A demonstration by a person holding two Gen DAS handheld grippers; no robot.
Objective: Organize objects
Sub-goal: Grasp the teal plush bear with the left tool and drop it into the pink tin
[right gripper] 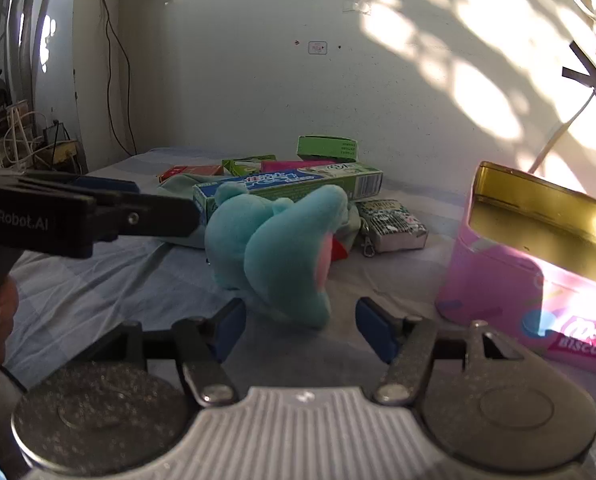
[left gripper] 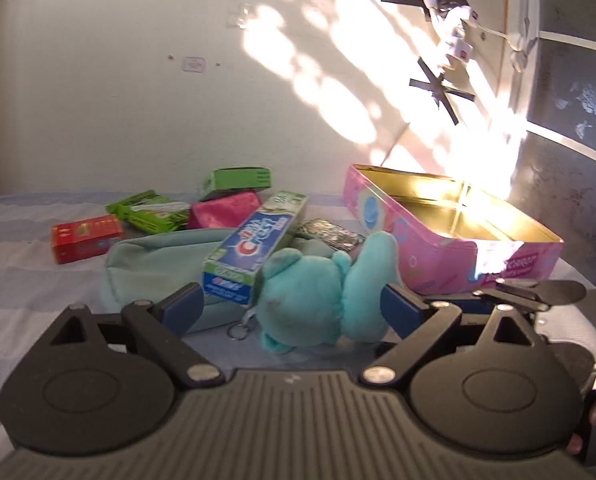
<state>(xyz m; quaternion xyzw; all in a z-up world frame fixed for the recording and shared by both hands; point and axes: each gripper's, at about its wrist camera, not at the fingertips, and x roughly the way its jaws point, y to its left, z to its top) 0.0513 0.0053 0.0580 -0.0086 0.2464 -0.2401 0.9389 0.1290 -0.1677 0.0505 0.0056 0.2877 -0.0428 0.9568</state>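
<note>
A teal plush toy (left gripper: 318,296) lies on the pale blue sheet (left gripper: 37,300), close in front of both grippers. My left gripper (left gripper: 291,306) stands open, its blue pads on either side of the toy without pressing it. My right gripper (right gripper: 302,330) is also open, and the plush toy (right gripper: 281,248) sits just beyond its pads. An open pink biscuit tin (left gripper: 438,256) with a gold inside stands to the right, also seen as the pink tin (right gripper: 498,280) in the right wrist view. A toothpaste box (left gripper: 253,244) leans on a pale green pouch (left gripper: 149,264).
Behind the toy lie a red box (left gripper: 85,238), green packets (left gripper: 149,210), a pink pouch (left gripper: 225,210), a green box (left gripper: 237,178) and a dark patterned packet (left gripper: 330,234). A white wall closes the back. Cables and clutter (right gripper: 29,140) sit at the far left.
</note>
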